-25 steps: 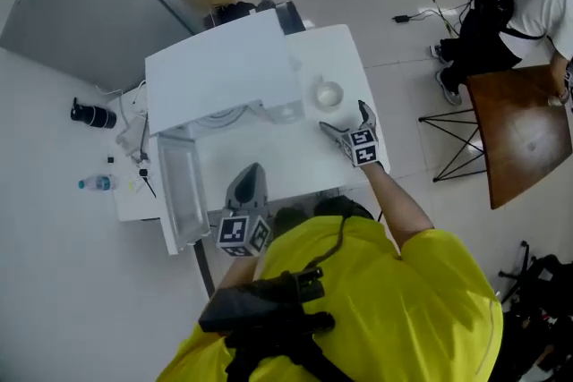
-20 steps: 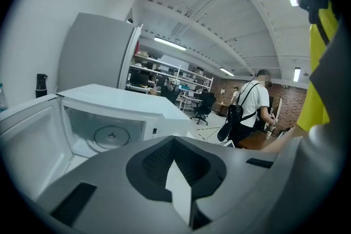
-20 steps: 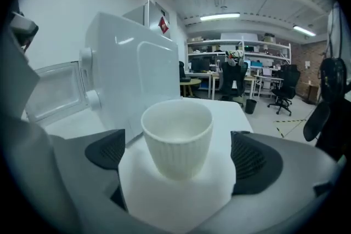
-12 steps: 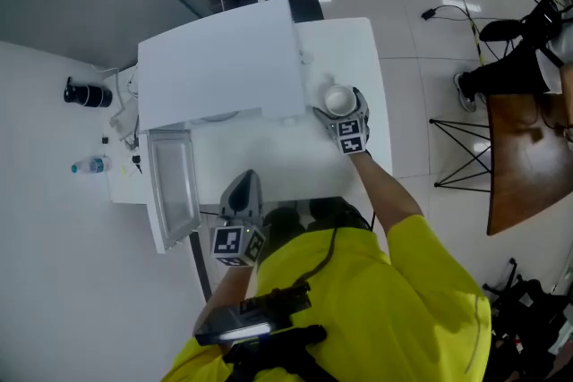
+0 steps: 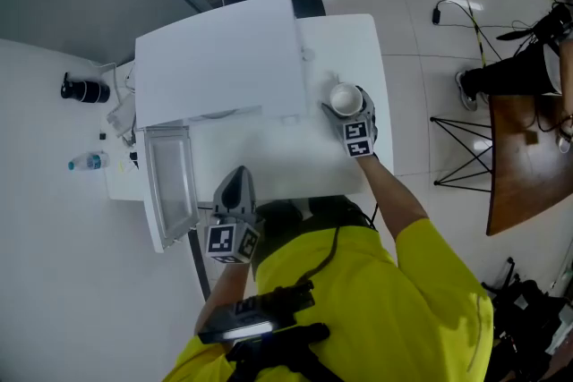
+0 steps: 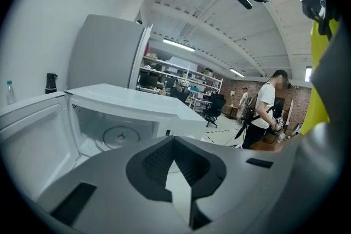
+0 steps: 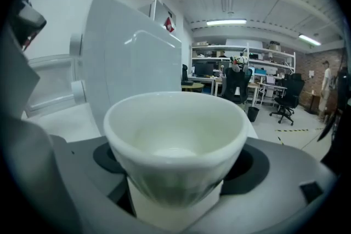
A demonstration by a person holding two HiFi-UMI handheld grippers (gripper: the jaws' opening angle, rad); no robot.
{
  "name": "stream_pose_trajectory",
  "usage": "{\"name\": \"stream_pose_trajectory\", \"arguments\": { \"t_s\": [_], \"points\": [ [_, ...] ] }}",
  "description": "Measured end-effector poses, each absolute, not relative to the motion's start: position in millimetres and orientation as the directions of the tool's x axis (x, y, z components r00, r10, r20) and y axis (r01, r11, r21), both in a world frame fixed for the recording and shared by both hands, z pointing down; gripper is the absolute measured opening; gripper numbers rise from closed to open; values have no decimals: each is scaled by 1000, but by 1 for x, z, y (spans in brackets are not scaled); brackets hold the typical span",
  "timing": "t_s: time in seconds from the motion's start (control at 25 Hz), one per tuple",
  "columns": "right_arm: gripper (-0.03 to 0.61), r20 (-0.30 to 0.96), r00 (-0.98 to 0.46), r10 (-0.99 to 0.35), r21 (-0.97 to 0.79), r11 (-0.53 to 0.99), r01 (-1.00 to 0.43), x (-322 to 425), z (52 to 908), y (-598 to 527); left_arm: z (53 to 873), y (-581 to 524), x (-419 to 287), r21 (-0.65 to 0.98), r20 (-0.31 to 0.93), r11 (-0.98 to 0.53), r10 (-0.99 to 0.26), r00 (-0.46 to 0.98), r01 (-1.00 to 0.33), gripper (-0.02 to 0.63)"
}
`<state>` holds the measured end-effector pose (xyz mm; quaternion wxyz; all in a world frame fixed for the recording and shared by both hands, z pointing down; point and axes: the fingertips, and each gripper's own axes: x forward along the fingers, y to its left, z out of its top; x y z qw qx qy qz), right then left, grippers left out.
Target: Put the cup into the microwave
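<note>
A white cup stands on the white table just right of the white microwave. My right gripper reaches around the cup, one jaw on each side, and the jaws are closing. Seen from the right gripper view, the cup fills the gap between the jaws of the right gripper, and I cannot see the pads pressing it. The microwave door hangs open to the left. My left gripper sits shut and empty in front of the open cavity, where the turntable shows.
A black canister and a small bottle lie on the floor at the left. A brown wooden table and a black stand are to the right. A person stands farther off in the room.
My right gripper has moved up to the cup and now has it between its jaws. The left gripper has sunk slightly. The head view has shifted.
</note>
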<state>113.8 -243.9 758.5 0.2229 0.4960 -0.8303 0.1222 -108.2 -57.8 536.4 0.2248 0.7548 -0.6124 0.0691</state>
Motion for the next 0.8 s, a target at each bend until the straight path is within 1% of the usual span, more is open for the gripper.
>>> {"name": "stream_pose_trajectory", "arguments": {
  "t_s": [0.2, 0.36, 0.48, 0.6, 0.68, 0.8],
  "points": [
    [483, 486, -478, -732, -13, 541, -841, 107, 710, -181, 545, -53, -132, 265, 375, -117, -902, 214, -957, 2],
    [483, 529, -591, -609, -83, 656, -750, 71, 677, -91, 557, -41, -160, 250, 389, -85, -903, 180, -965, 2],
    [483, 524, -691, -497, -171, 734, -658, 14, 650, -41, 555, -32, -184, 276, 373, -71, -911, 175, -958, 2],
    [483, 491, -768, -413, -205, 801, -562, -58, 635, -27, 542, -21, -211, 309, 355, -37, -923, 151, -950, 2],
    [484, 464, -798, -383, -200, 833, -516, -109, 635, -36, 535, -10, -229, 314, 349, -22, -927, 136, -949, 2],
    [483, 434, -814, -387, -154, 858, -490, -182, 647, -78, 534, 4, -258, 295, 361, 2, -926, 109, -956, 2]
  ]
}}
